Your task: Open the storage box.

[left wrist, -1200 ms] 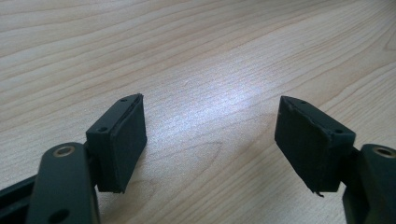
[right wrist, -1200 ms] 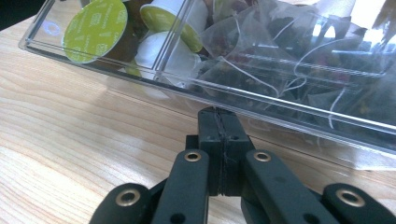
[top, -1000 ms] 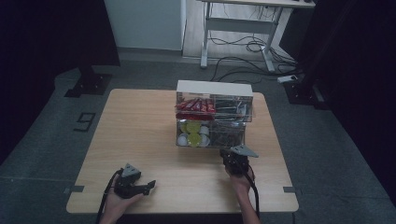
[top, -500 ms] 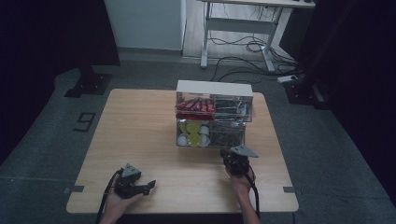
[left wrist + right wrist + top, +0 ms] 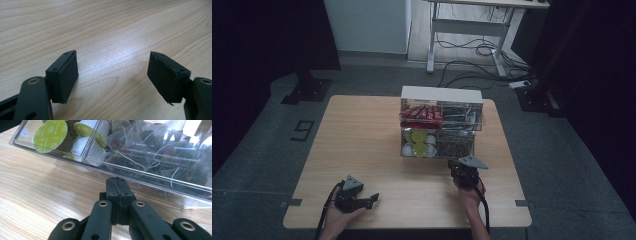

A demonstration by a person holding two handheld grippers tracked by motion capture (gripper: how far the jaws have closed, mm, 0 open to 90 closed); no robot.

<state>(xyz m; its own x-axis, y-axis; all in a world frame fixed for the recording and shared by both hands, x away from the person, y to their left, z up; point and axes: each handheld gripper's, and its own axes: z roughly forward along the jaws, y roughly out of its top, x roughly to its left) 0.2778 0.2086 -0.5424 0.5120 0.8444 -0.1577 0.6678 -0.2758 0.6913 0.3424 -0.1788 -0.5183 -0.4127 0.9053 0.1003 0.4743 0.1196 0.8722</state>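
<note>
**Closing in on the clear organizer, right gripper pressed together at the front wall**

Looking across the last second, almost nothing can be said to have moved: both hands are parked where they were, and the clear organizer (image 5: 441, 124) hasn't shifted on the counter (image 5: 362, 130). So no real progress is read from that stillness; it looks like a pause just before contact is made.

The right gripper (image 5: 116, 185) is seen with its jaws pressed together, nothing pinched between them, tip right up against the lower front wall of the organizer. Whether it's actually touching the plastic can't be told. In the high view the same right gripper (image 5: 463, 168) sits just in front of the bottom tier, toward its right half.

Behind that wall, mesh tea bags (image 5: 155, 150) are packed in, with green-lidded coffee pods (image 5: 51, 135) in the compartment next door. Red sachets (image 5: 421, 112) fill the upper tier.

The left gripper (image 5: 112, 72) is spread wide over bare wood, holding nothing, resting near the front left of the counter (image 5: 356, 199), well apart from the organizer.

Best guess: the closed tip is meant for nudging or pulling the bottom drawer, since shut jaws can't pick a tea bag. Jaws would need to be opened first for any grab.
</note>
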